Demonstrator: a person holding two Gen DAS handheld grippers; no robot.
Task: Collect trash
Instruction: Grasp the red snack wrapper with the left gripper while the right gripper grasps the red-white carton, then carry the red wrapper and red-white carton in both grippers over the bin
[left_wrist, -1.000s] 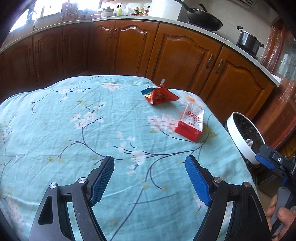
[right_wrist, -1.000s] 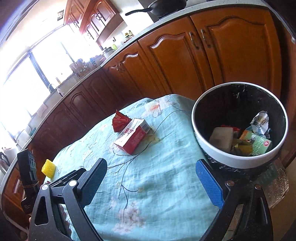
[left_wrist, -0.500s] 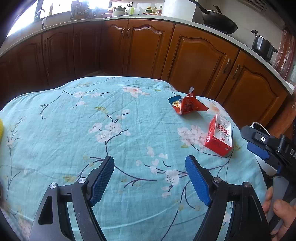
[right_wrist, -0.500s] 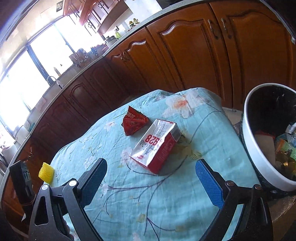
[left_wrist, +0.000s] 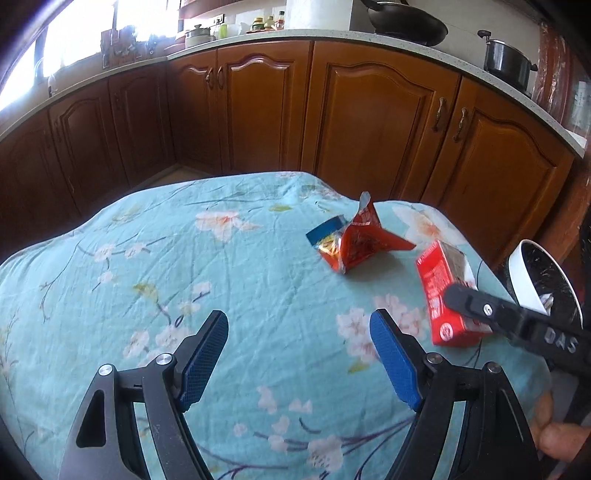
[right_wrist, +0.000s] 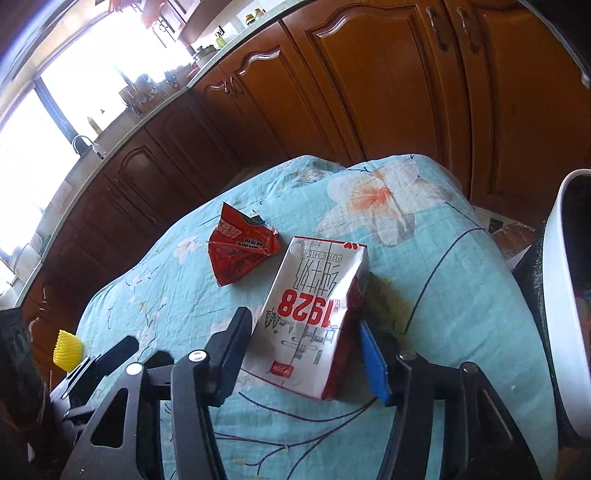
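A red and white milk carton (right_wrist: 314, 295) lies flat on the floral tablecloth (left_wrist: 166, 258) near the right edge. My right gripper (right_wrist: 303, 325) straddles it and its jaws are closing, the black finger and the blue pad meeting the carton's long sides. The left wrist view shows the same carton (left_wrist: 436, 295) with a right finger across it. A torn red snack wrapper (left_wrist: 362, 243) lies just beyond the carton, also in the right wrist view as the wrapper (right_wrist: 240, 254). My left gripper (left_wrist: 299, 354) hovers open over bare cloth, nothing between its pads.
A white-rimmed trash bin (right_wrist: 561, 295) with a black liner stands off the table's right edge, seen also as the bin (left_wrist: 521, 273). A yellow ribbed object (right_wrist: 66, 345) sits at the table's far left. Wooden kitchen cabinets (left_wrist: 369, 122) run behind the table.
The right gripper came away from the bin, moved down over the milk carton and narrowed from wide open onto its sides. The left gripper slid across the cloth, still open.
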